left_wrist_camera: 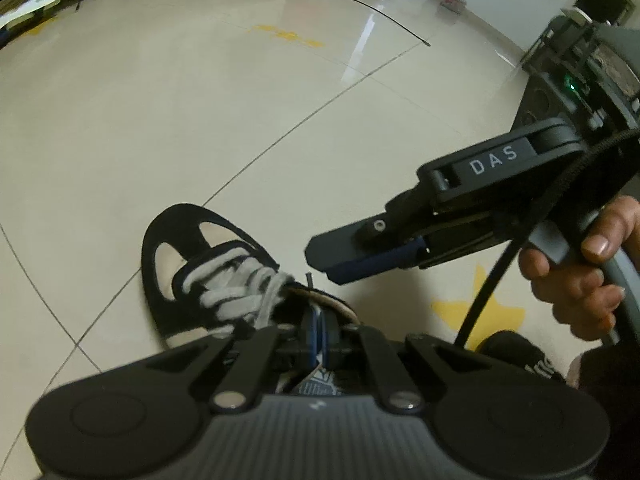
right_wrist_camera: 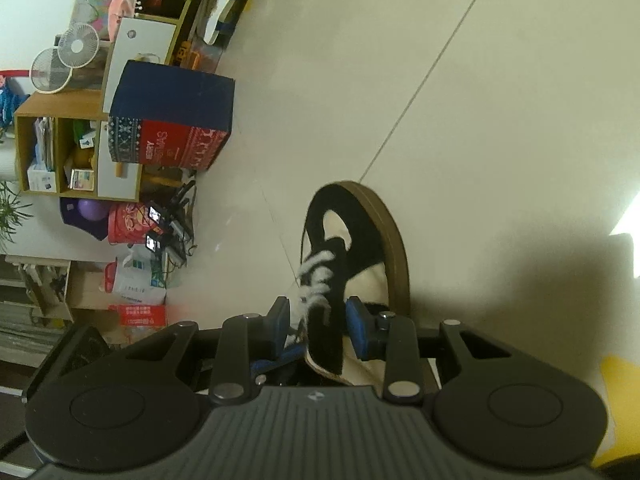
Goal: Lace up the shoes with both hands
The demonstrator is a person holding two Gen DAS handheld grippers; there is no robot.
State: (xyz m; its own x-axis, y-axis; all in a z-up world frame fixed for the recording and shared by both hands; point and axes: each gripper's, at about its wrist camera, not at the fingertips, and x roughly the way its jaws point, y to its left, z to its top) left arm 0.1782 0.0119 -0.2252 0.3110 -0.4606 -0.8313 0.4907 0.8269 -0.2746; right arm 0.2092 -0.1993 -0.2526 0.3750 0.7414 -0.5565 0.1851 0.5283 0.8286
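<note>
shoe (left_wrist_camera: pixel 208 276) rests on glossy tiled floor (left_wrist_camera: pixel 200 100)

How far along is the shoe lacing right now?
Done: the white lace already criss-crosses the front of the black shoe. In hand: the left gripper is shut at the shoe's collar, though what it pinches is hidden; the right gripper stands part open, straddling the upper lacing and tongue without pressing. Left: no bow or knot shows, so tying appears outstanding.
</note>
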